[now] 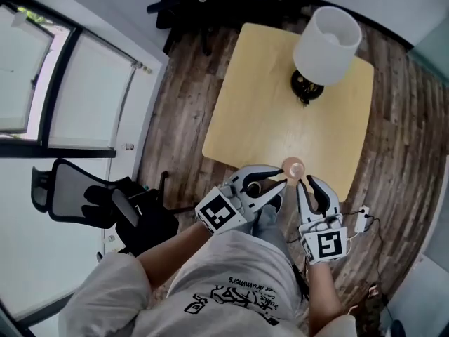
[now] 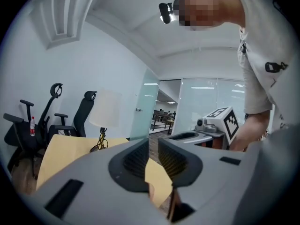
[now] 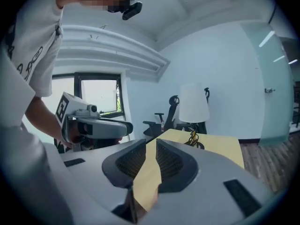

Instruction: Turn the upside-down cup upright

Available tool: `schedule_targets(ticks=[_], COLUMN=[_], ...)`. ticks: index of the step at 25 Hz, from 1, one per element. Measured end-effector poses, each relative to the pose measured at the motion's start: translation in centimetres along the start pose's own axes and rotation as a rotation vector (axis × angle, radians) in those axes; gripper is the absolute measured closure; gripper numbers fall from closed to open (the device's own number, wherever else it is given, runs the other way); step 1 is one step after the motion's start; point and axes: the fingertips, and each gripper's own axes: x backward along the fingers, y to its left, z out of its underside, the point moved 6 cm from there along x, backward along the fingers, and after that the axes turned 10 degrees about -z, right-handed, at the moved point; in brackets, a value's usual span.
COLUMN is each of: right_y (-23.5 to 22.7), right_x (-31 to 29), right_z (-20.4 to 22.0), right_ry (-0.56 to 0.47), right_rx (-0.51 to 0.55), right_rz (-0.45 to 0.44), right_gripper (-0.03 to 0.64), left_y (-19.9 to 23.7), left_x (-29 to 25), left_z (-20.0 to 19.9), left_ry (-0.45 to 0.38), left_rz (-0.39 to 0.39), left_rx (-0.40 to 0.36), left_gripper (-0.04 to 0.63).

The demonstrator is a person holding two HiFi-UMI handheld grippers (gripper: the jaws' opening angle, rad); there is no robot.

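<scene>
Presently: cup near table edge, interior not readable.

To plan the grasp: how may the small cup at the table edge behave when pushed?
The cup looks small, so it is probably light and slides easily. It stands near the table edge, so a push may drop it. Being round, it may roll if tipped.

Cup peach; table pale yellow; lamp shade white; floor grey-brown planks; chair black.
</scene>
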Motion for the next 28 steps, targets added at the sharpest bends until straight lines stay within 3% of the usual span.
schedule_targets(ticks=[1, 4, 8, 18, 24, 28], right_y=[0.4, 1.1, 2.3, 4.8, 6.4, 6.9], right_x=[0.5, 1.6, 2.7, 4.5, 5.6, 5.4], right_z=[-0.8, -2.8, -4.6, -8.1, -9.4, -8.8], right_ry=[-0.013, -0.058, -0.099, -0.157, -0.182, -0.176], right_rx=[-0.02, -0.053, -0.068, -0.067, -0.037, -0.033], right_rz=[0.003, 0.028, 0.058, 0.09, 0.085, 0.089], right_gripper=[0.548, 0.572, 0.581, 0.589, 0.591, 0.594], left_y=[-0.4, -1.2, -2.6, -4.2, -4.8, -5.6], left_x=[0.4, 0.9, 1.1, 2.4, 3.5, 3.5], left_z=[-0.6, -1.9, -2.5, -6.3, -8.2, -7.4], left_ry=[0.009, 0.025, 0.062, -0.003, -0.047, -0.035], left_rz=[-0.007, -0.033, -0.07, -0.09, -0.109, -0.098], left_rx=[0.015, 0.05, 0.043, 0.103, 0.081, 0.078], left_gripper=[0.551, 0.584, 0.586, 0.588, 0.588, 0.588])
